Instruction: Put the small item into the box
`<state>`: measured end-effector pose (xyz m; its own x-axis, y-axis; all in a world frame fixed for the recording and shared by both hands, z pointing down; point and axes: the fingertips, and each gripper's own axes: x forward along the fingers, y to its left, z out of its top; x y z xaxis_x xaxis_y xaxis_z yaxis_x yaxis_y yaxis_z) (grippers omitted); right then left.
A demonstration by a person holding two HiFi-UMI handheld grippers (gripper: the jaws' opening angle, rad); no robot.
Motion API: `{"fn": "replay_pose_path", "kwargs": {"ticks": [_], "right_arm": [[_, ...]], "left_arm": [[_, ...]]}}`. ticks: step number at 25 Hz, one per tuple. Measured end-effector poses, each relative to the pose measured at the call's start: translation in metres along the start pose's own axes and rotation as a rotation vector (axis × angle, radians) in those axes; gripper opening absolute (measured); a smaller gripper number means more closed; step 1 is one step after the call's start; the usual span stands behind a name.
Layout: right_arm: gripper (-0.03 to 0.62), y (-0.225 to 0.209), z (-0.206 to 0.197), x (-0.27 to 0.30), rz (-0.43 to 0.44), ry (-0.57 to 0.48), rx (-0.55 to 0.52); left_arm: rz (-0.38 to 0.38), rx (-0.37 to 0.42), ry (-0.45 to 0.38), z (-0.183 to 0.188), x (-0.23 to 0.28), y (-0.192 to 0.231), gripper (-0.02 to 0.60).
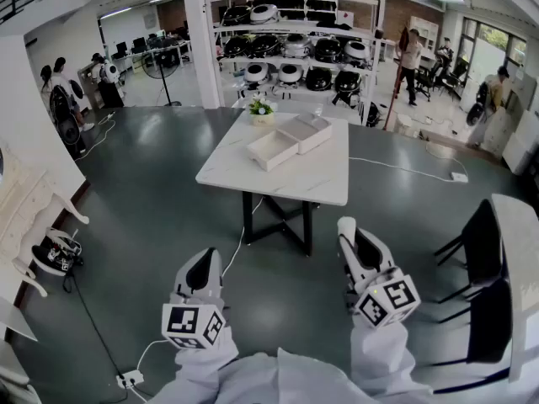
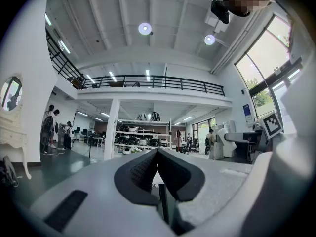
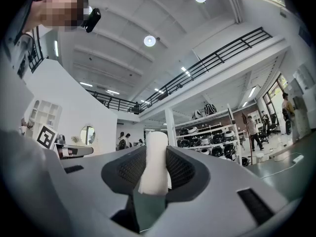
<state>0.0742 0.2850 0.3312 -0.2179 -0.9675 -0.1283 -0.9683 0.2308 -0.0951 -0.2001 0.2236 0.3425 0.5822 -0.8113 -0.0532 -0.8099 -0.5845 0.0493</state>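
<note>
Right gripper view: we are clamping the right gripper (image 3: 154,153) on a white cylinder (image 3: 155,174), holding the left gripper (image 2: 157,153) pressed together.

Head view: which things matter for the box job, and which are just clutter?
Job:
- small white item, held in the right hand-held gripper
- open white box
- table under the box

Lying about:
- flower pot
- black chairs
- shelf rack
- standing fan
</note>
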Motion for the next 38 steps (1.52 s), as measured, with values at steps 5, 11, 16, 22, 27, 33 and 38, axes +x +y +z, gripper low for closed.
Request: {"fn": "replay_pose_path", "kwargs": {"ticks": [5, 11, 16, 22, 27, 33, 38], "right_arm": [[0.112, -0.004, 0.002, -0.002, 0.001, -0.001, 0.004], [0.112, -0.008, 0.003, -0.004, 0.007, 0.000, 0.009], [0.112, -0.014, 0.001, -0.006, 0.019, 0.007, 0.017], [0.112, -0.018, 0.001, -0.008, 0.038, 0.016, 0.017], [0.112, -0.015, -0.007, 0.004, 0.056, 0.026, 0.017], [0.112, -0.023, -0.022, 0.037, 0.083, 0.057, 0.021], [0.112, -0.042, -0.037, 0.080, 0.084, 0.073, 0.026]], "left_arm": [[-0.001, 0.000, 0.006, 0.000, 0.000, -0.005, -0.002], [0.001, -0.003, 0.010, 0.000, 0.002, -0.010, -0.002], [0.005, -0.006, 0.008, -0.002, 0.004, -0.016, -0.002], [0.013, -0.001, 0.011, -0.003, -0.002, -0.026, -0.002], [0.049, -0.007, 0.037, -0.015, -0.005, -0.014, -0.001], [0.069, -0.024, 0.063, -0.026, 0.019, 0.000, -0.002], [0.064, -0.036, 0.076, -0.039, 0.064, 0.020, -0.002]]}}
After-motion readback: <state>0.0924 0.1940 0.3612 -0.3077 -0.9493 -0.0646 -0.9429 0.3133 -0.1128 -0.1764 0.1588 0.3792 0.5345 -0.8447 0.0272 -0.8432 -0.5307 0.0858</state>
